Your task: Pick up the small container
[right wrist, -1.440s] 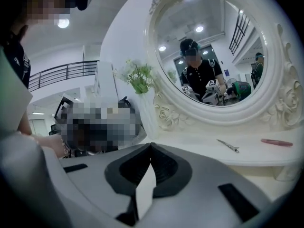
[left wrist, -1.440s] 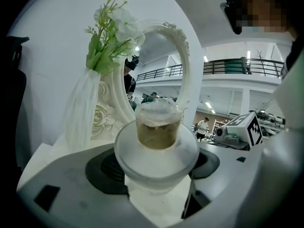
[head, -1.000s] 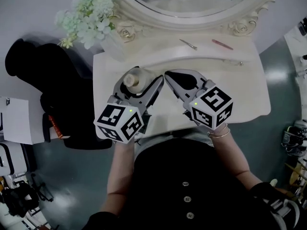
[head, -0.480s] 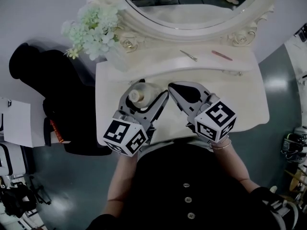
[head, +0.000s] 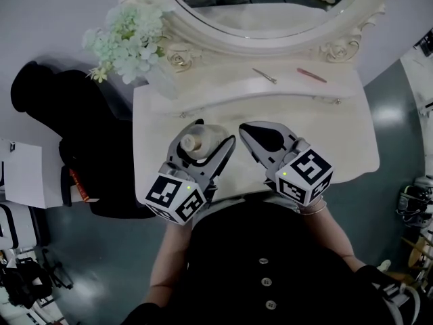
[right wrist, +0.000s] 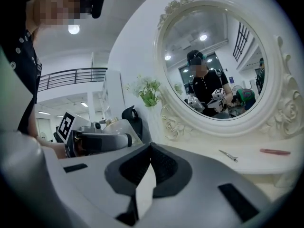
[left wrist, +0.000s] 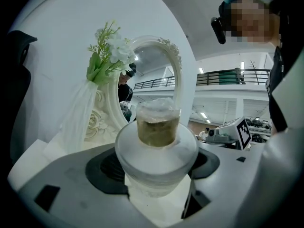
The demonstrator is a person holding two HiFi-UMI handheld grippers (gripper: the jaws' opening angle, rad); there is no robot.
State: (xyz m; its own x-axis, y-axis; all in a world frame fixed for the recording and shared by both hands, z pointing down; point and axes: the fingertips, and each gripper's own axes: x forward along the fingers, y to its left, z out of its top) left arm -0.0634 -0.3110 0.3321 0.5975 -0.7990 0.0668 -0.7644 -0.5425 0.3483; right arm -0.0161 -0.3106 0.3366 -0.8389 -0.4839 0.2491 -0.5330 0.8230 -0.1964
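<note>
The small container (head: 192,141) is a frosted jar with a tan cap, and it fills the middle of the left gripper view (left wrist: 156,144). My left gripper (head: 205,139) is shut on it, with one pad on each side of the jar's body. My right gripper (head: 243,127) is just to the right of it over the vanity top, shut with nothing between its fingers. In the right gripper view the jaws (right wrist: 151,148) meet at the tip. The left gripper (right wrist: 102,141) with the jar (right wrist: 118,126) shows at that view's left.
The cream vanity table (head: 338,137) has a raised shelf holding a metal tool (head: 265,76) and a red stick (head: 311,75). An oval mirror (head: 270,9) and a vase of pale flowers (head: 128,36) stand at the back. A black chair (head: 74,127) is on the left.
Both grippers have drawn back a little toward the person. The jar has come along in the left gripper. The right gripper has stayed shut.
</note>
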